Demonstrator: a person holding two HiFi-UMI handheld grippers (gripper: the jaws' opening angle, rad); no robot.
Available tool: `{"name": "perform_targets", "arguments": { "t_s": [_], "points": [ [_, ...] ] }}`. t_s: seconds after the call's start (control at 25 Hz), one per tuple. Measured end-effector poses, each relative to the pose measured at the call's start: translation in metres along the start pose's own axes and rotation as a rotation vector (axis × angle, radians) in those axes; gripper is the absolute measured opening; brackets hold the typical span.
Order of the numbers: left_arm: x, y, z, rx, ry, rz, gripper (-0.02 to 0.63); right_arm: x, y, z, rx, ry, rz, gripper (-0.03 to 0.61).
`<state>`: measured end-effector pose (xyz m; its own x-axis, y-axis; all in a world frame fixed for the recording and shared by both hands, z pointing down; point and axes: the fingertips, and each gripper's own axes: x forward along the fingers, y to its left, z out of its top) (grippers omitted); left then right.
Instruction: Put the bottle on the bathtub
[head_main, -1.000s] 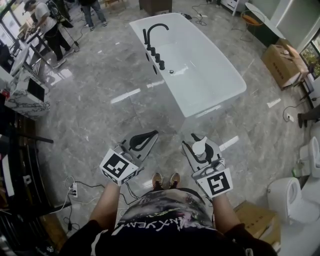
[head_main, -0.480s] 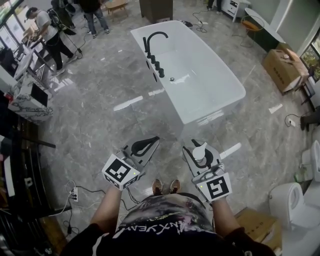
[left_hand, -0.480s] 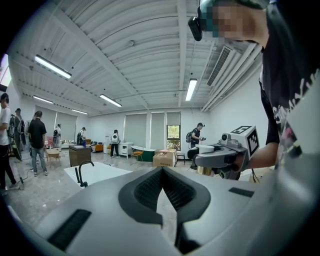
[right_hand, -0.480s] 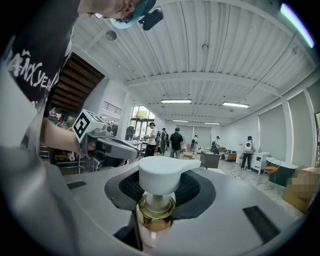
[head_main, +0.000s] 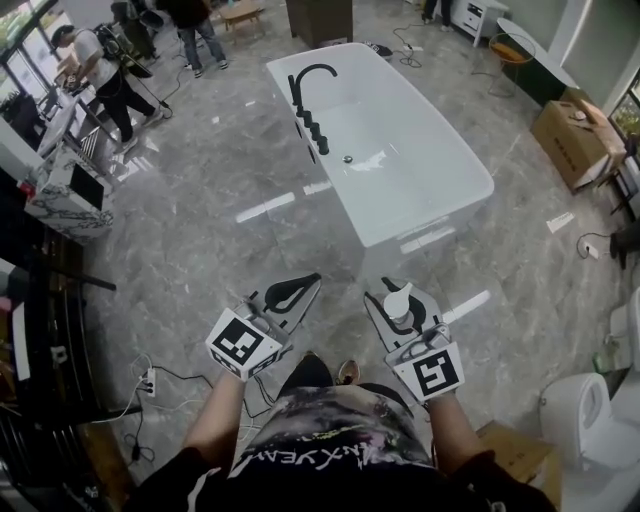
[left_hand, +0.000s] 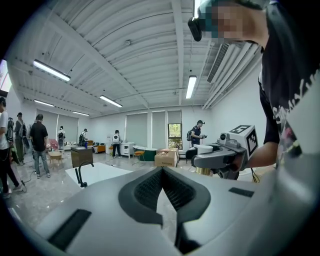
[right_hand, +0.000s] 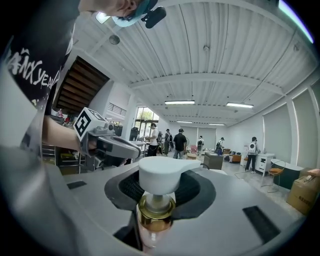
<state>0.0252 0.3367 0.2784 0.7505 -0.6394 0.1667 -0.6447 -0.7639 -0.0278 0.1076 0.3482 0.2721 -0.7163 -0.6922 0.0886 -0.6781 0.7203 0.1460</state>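
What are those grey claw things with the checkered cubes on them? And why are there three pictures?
Those are two hand-held grippers, like big tongs. A person holds one in each hand. The head view comes from a camera on the person's head, looking down at the grey marble floor. The other two come from little cameras riding on each gripper, looking along its jaws. The left gripper is empty, with its jaws closed together. The right gripper is squeezing a pump bottle with a white top and a gold collar. Ahead on the floor stands a white bathtub with a black faucet. The bottle isn't on it yet. The cubes are just parts of the grippers.
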Motion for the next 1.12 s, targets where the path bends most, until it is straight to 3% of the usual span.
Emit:
{"name": "perform_targets", "arguments": {
  "t_s": [0.52, 1.12],
  "points": [
    [0.024, 0.007, -0.015, 0.017, -0.016, 0.012, 0.011, 0.012, -0.020, -0.020, -0.006, -0.023, 0.001, 0.133],
    [0.071, 0.102, -0.018, 0.009, -0.012, -0.014, 0.011, 0.104, -0.068, -0.025, 0.011, -0.002, -0.014, 0.133]
  ]
}}
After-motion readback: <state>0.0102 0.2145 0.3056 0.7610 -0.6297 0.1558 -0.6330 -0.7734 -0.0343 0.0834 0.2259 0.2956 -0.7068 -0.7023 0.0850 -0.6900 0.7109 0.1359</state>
